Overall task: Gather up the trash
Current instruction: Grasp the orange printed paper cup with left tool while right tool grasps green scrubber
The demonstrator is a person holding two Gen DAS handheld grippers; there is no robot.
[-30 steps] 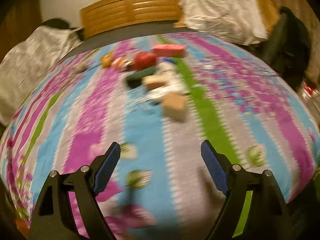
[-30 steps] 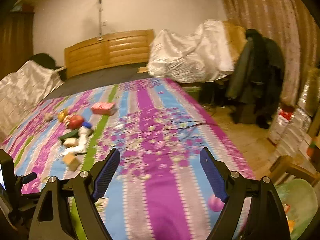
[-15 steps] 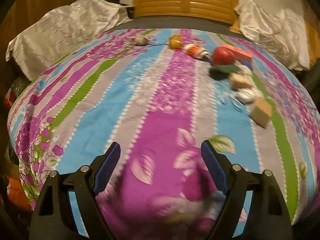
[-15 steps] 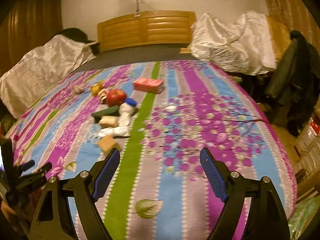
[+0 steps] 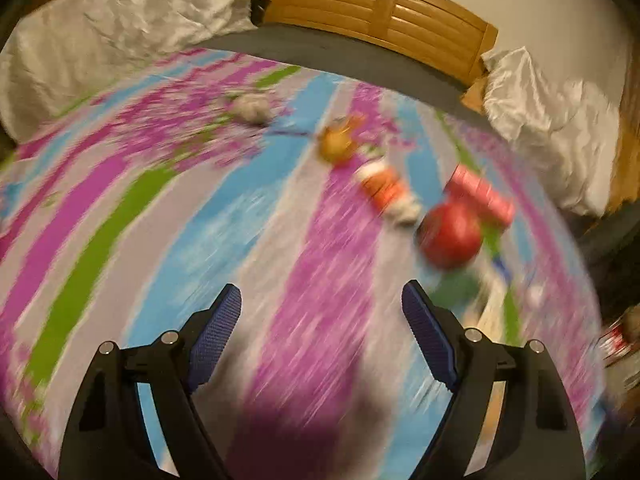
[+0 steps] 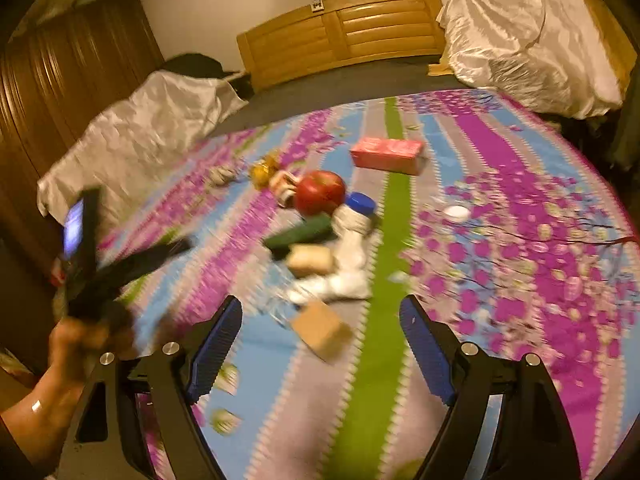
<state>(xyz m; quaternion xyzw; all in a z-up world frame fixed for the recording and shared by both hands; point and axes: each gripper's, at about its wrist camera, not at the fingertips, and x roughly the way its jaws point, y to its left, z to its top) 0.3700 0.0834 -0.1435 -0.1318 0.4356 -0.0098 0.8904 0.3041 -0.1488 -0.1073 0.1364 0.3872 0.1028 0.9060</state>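
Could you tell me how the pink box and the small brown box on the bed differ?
The pink box is long and flat, lying far up the bed beyond the red ball; the brown box is small and cube-like, tilted, nearest the right tool. The pink one lies apart, the brown one at the pile's near end. Both rest on the striped bedspread, ungripped.

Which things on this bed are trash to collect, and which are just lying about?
Likely for the job:
crumpled white wrapper
small brown box
pink carton
orange-and-white bottle
white cap

Just lying about:
silvery covers
wooden headboard
striped bedspread
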